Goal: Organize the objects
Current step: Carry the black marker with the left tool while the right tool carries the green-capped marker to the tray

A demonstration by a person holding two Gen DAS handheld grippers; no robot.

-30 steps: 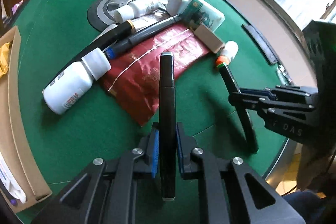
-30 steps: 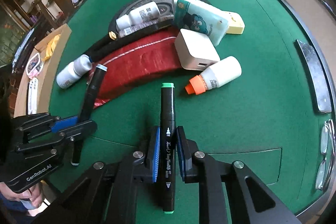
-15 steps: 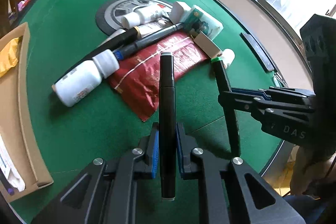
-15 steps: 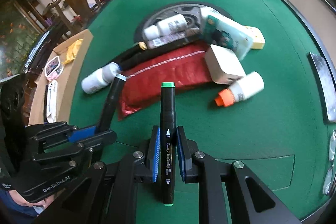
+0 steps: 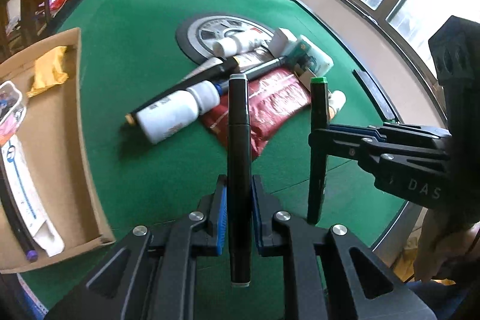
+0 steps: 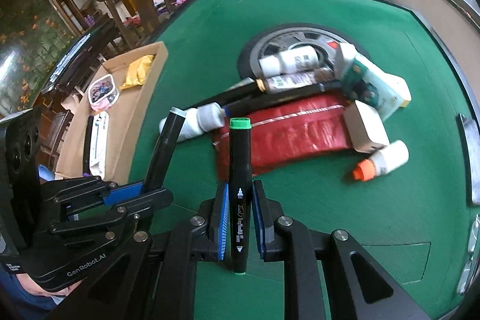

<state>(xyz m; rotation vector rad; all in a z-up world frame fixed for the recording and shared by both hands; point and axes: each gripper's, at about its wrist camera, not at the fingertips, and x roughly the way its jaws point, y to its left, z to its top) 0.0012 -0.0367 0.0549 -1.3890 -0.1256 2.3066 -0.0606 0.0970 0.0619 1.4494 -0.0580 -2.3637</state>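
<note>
Left claw (image 5: 238, 197) clenched mid-barrel on grey-capped marker (image 5: 238, 140), right claw (image 6: 238, 200) likewise on green-capped marker (image 6: 239, 170): light, stiff, slick plastic, best pinched centrally against pivoting above the bench (image 5: 126, 20)

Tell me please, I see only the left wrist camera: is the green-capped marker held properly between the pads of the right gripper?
Observer: Yes. The right wrist view shows the right gripper shut on the green-capped marker, both blue pads against its barrel.
Operator: What lies behind that marker?
Observer: A small white bottle with an orange cap, lying on the green table beside a white box.
Operator: And my left gripper?
Observer: Seen from the side, the left gripper is shut on the grey-capped marker, which stands tilted.
</note>
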